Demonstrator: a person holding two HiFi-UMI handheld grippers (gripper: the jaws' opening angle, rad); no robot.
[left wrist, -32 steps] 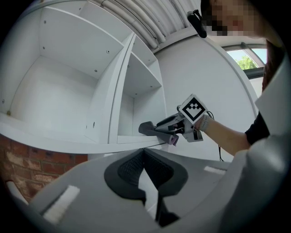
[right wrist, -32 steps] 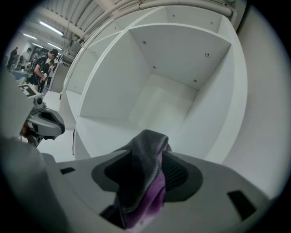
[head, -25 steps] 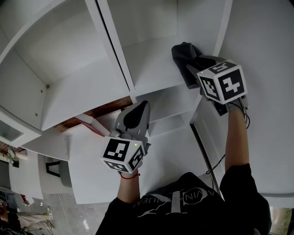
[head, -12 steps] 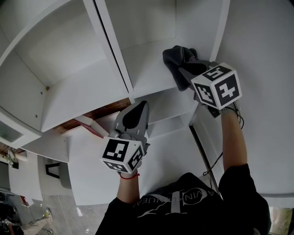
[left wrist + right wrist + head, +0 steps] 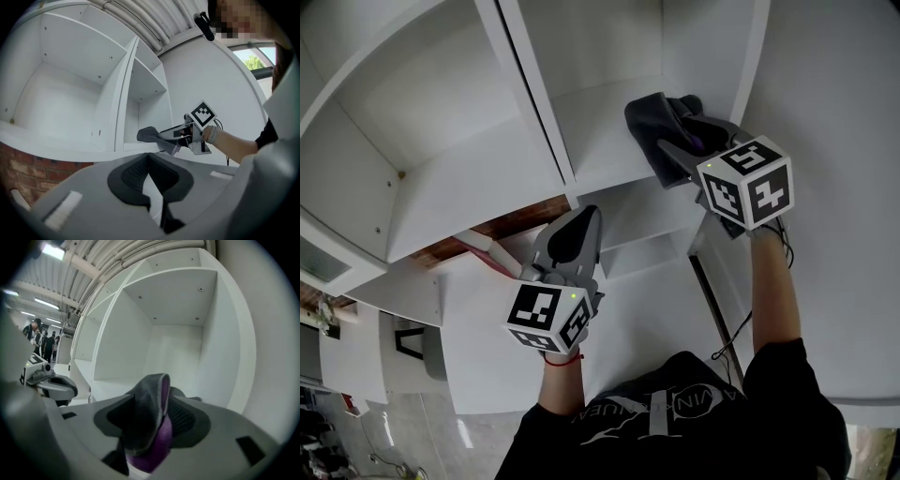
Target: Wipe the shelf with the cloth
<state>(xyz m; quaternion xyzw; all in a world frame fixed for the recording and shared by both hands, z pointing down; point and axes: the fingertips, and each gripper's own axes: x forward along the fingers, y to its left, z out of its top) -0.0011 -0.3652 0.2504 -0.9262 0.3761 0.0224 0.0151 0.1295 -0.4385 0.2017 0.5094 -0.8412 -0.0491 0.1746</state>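
A dark grey cloth [image 5: 649, 117] with a purple inner face lies bunched on the white shelf board [image 5: 600, 131] in the right-hand compartment. My right gripper [image 5: 677, 133] reaches in from the right at shelf height. Its jaws have just been opening. In the right gripper view the cloth [image 5: 151, 413] stands folded between the pads, and the right pad [image 5: 183, 417] shows bare beside it. My left gripper [image 5: 587, 217] hovers lower, in front of the shelf unit, shut with nothing in it. The left gripper view shows the cloth [image 5: 150, 135] sticking out of my right gripper [image 5: 165, 138].
A white upright divider [image 5: 534, 94] separates the left compartment from the right one. The unit's right side panel [image 5: 755, 66] stands close behind my right hand. Brick wall [image 5: 520, 225] shows under the left shelf. Several people [image 5: 44, 343] stand far off at the left.
My right gripper and the cloth have shifted a little to the left along the shelf, and the cloth now spreads further left. The left gripper has stayed put.
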